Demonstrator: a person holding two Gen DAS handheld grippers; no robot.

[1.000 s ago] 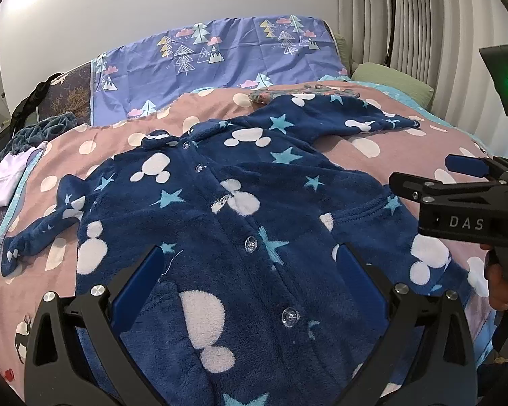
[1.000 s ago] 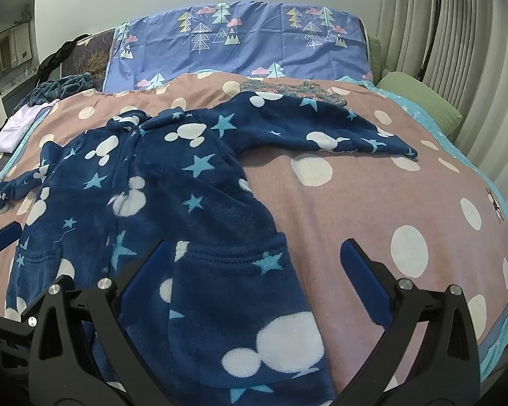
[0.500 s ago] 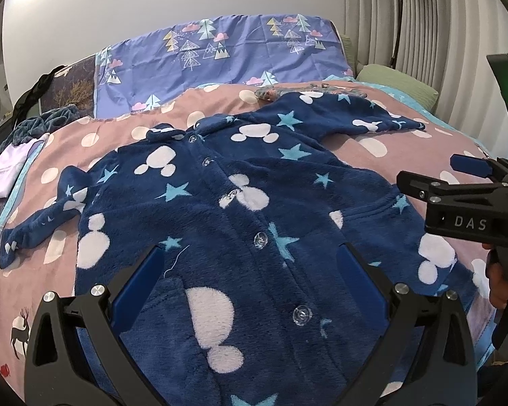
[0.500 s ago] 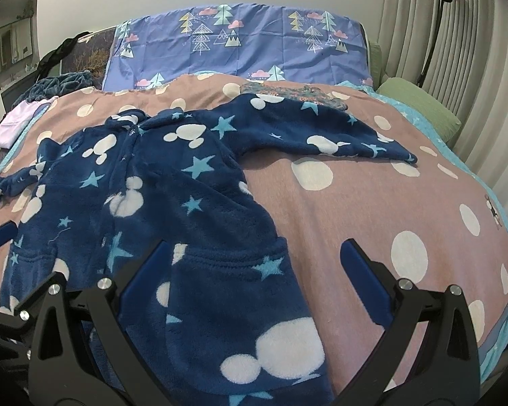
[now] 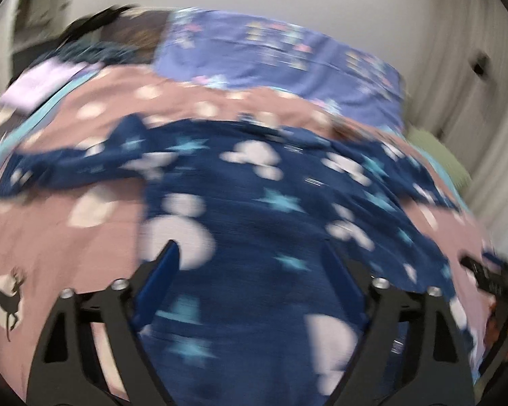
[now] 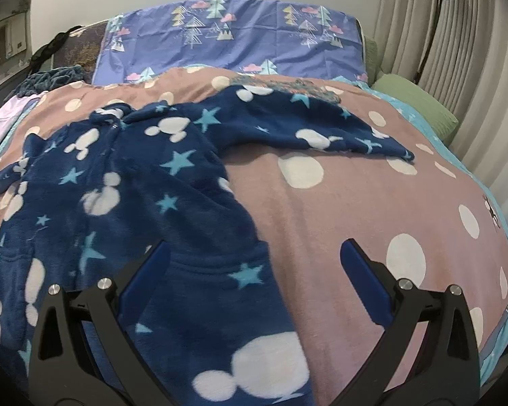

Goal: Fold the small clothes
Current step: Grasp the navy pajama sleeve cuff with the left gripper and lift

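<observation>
The fleece (image 6: 145, 203) lay spread front-up on the bed, over a pink spotted blanket (image 6: 355, 196), one sleeve (image 6: 321, 128) stretched out toward the green pillow (image 6: 420, 108), the other (image 5: 67, 172) flung out the opposite way. And the left claw (image 5: 250, 264) was over the lower body of the fleece, its view badly smeared; its jaws were closing, blue pads either side of the fabric, nothing pinched between them. The right claw (image 6: 254, 260) hung over the fleece's near edge, jaws spread wide, left pad over the pocket (image 6: 216, 270), right pad over bare blanket. It had hold of nothing. A purple tree-print pillow (image 6: 240, 37) stood at the head of the bed, and a floor lamp (image 6: 437, 10) stood by the curtain.
</observation>
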